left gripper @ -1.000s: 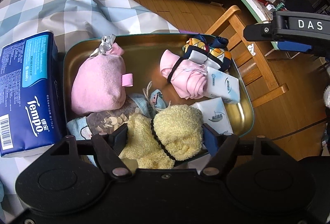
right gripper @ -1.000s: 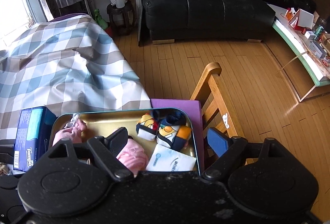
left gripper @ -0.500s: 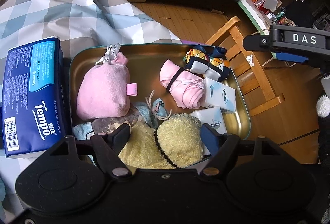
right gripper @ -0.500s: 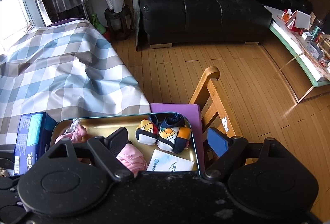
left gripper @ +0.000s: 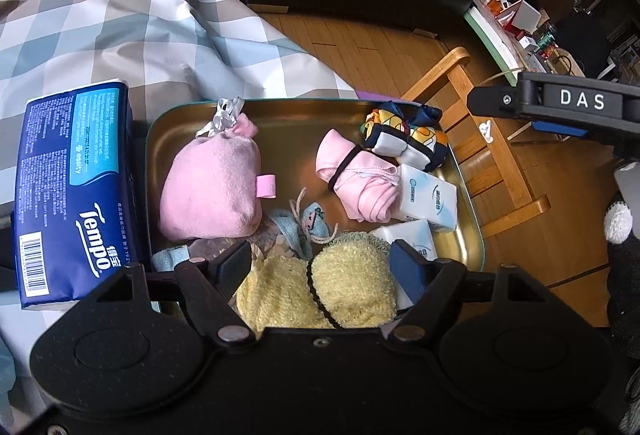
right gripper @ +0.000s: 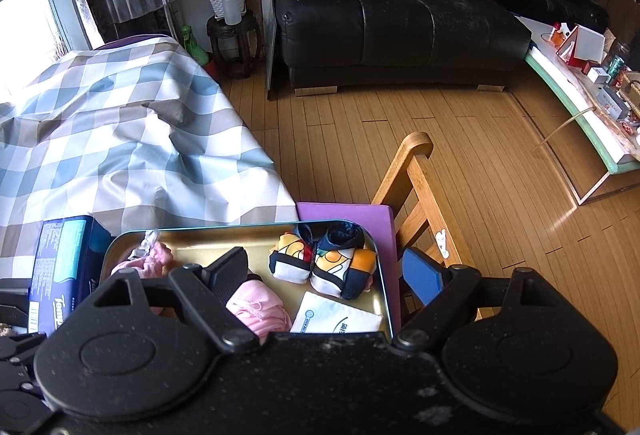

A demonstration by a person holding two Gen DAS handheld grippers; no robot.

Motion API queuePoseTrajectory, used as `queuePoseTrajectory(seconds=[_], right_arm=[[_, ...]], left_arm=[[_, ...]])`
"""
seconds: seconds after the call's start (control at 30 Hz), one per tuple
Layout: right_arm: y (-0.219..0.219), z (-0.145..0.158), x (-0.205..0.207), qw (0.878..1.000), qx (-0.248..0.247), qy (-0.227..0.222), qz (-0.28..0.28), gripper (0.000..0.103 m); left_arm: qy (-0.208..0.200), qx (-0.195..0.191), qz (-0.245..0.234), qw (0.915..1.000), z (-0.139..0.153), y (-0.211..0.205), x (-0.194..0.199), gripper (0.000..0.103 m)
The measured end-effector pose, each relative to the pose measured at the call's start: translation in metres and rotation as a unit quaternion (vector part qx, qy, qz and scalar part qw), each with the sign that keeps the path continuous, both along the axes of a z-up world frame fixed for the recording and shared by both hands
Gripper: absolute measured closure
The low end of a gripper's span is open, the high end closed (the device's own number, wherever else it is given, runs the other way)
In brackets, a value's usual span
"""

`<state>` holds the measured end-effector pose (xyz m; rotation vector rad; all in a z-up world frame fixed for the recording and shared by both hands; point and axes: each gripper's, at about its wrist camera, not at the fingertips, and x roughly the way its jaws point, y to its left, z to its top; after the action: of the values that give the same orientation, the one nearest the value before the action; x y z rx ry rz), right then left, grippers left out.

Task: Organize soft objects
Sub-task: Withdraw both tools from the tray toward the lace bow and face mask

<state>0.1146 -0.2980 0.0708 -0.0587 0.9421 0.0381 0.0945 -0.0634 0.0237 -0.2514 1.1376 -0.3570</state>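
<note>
A yellow towel roll (left gripper: pixel 344 283) with a black band lies at the near edge of the metal tray (left gripper: pixel 472 203). My left gripper (left gripper: pixel 320 263) stands open around it, pads close beside its two sides. Farther in the tray lie a pink pouch (left gripper: pixel 212 191), a pink rolled cloth (left gripper: pixel 360 183) with a black band, a colourful rolled cloth (left gripper: pixel 404 139), two white tissue packs (left gripper: pixel 432 195) and a small light-blue item (left gripper: pixel 308 223). My right gripper (right gripper: pixel 324 271) hangs open above the right end of the tray (right gripper: pixel 240 235), with nothing between its fingers.
A blue Tempo tissue pack (left gripper: pixel 72 195) lies just left of the tray on the checked tablecloth (left gripper: pixel 120 15). A purple mat (right gripper: pixel 348 213) sits under the tray's far right corner. A wooden chair (right gripper: pixel 420 187) stands to the right, a black sofa (right gripper: pixel 400 15) beyond.
In the left wrist view the tray and the yellow towel roll slid lower in the picture while the fingers stayed put. The right wrist view is almost unchanged.
</note>
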Motion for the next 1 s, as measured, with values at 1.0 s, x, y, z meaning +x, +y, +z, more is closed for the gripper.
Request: queuePoseTrajectory(seconds=[1.0], right_arm=[[0.103,-0.015,-0.007,0.996,-0.037,-0.025,0.076,0.018]], left_arm=[[-0.003,0.075,0.123,0.9896,0.021,0.143,-0.015,0.032]])
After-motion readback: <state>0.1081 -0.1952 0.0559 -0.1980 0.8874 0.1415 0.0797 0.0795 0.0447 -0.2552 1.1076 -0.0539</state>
